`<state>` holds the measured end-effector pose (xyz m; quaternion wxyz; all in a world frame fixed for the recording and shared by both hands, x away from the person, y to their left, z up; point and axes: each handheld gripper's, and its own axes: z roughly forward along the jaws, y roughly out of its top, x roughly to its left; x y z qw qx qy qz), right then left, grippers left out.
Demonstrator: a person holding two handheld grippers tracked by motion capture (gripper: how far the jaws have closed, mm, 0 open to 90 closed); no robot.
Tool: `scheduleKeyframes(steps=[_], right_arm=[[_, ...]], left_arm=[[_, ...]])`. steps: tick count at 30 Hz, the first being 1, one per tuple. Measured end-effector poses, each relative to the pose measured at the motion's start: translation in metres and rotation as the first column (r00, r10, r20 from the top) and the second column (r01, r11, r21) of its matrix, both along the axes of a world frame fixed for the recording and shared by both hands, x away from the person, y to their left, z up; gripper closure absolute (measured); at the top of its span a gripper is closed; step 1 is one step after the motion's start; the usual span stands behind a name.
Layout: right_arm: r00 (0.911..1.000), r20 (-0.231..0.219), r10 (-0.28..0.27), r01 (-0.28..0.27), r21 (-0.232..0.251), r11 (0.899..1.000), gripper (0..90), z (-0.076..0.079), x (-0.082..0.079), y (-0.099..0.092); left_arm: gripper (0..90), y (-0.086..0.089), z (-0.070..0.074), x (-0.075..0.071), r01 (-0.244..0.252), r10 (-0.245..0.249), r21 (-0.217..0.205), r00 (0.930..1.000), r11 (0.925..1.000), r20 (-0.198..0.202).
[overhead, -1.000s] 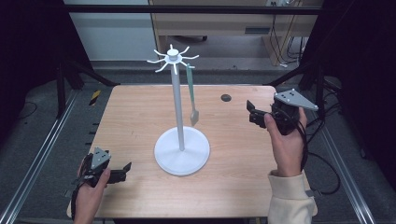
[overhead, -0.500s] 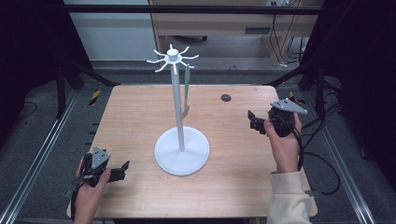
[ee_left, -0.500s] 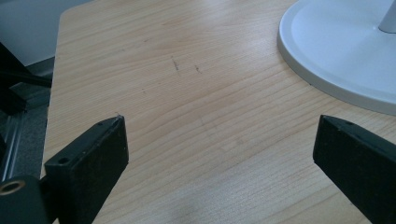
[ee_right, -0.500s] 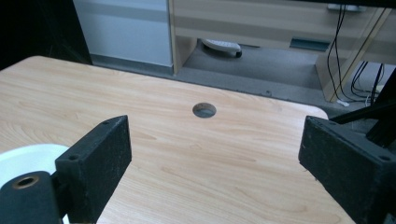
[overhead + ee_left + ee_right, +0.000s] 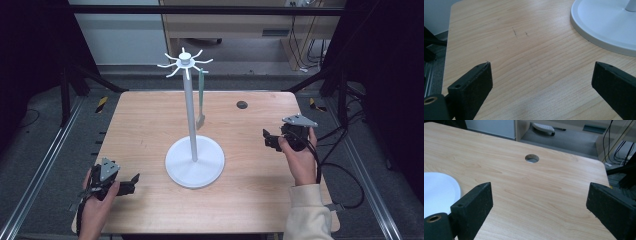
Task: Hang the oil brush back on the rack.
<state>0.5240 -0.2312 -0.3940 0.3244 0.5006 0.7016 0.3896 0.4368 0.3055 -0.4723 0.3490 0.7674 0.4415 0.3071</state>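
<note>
Right gripper has come down and back toward the worktop's right edge since a second ago, while the spatula on the stand has swung back to hang nearly straight. Starting at the left: the left gripper sits low by the worktop's near-left corner, jaws wide, nothing between them, the stand's white base just ahead and to its right. Centre now: the stand's base sits mid-worktop, its pole rising to a crown of hooks, and the spatula dangles from a hook on the far-right side, a slim pale green handle with a greyish blade at the bottom, hanging clear of the worktop. Over on the right, the right gripper is jaws wide and empty too, well apart from the stand. This looks like a pull-back with the hanging done. To finish it well, keep both grippers low and wide of the pole, so that nothing nudges the base and sets the spatula swinging off its hook.
</note>
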Motion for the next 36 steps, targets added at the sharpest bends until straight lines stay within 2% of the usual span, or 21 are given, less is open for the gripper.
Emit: scheduleKeyframes(steps=[11, 16, 17, 20, 24, 26, 31, 36], right_arm=[[0.9984, -0.056, -0.005, 0.004, -0.013, 1.000, 7.7, -0.025, 0.006, 0.007], [0.9965, -0.081, -0.022, 0.018, -0.045, 0.999, 9.4, -0.036, 0.009, 0.013], [0.9968, -0.078, -0.018, 0.014, -0.054, 0.998, 9.8, -0.039, 0.010, 0.014], [0.9949, -0.100, 0.010, -0.013, -0.035, 0.999, 9.7, -0.047, 0.012, 0.018], [0.9892, -0.141, 0.039, -0.046, -0.052, 0.998, 9.6, -0.059, 0.015, 0.025], [0.9879, -0.151, 0.034, -0.044, -0.066, 0.997, 10.0, -0.064, 0.015, 0.029], [0.9782, -0.190, 0.084, -0.093, -0.039, 0.995, 9.9, -0.074, 0.017, 0.036], [0.9736, -0.201, 0.108, -0.117, -0.031, 0.993, 9.9, -0.078, 0.018, 0.039]], left_arm=[[2.5, -0.004, 0.000, 0.000, 0.038, -0.038, -0.023, 0.9991, 0.9990, -0.016], [2.4, -0.005, 0.000, 0.000, 0.041, -0.042, -0.040, 0.9987, 0.9983, -0.027], [2.4, -0.004, 0.000, 0.000, 0.040, -0.041, -0.044, 0.9988, 0.9982, -0.028], [2.3, -0.003, 0.000, 0.001, 0.035, -0.039, -0.081, 0.9983, 0.9961, -0.044], [2.3, -0.003, 0.000, 0.001, 0.029, -0.033, -0.094, 0.9985, 0.9952, -0.044], [2.3, -0.004, 0.000, 0.000, 0.030, -0.034, -0.097, 0.9984, 0.9948, -0.045], [2.3, -0.004, 0.000, 0.000, 0.032, -0.036, -0.091, 0.9983, 0.9953, -0.045], [2.2, -0.004, 0.000, 0.000, 0.034, -0.037, -0.081, 0.9985, 0.9962, -0.041]])
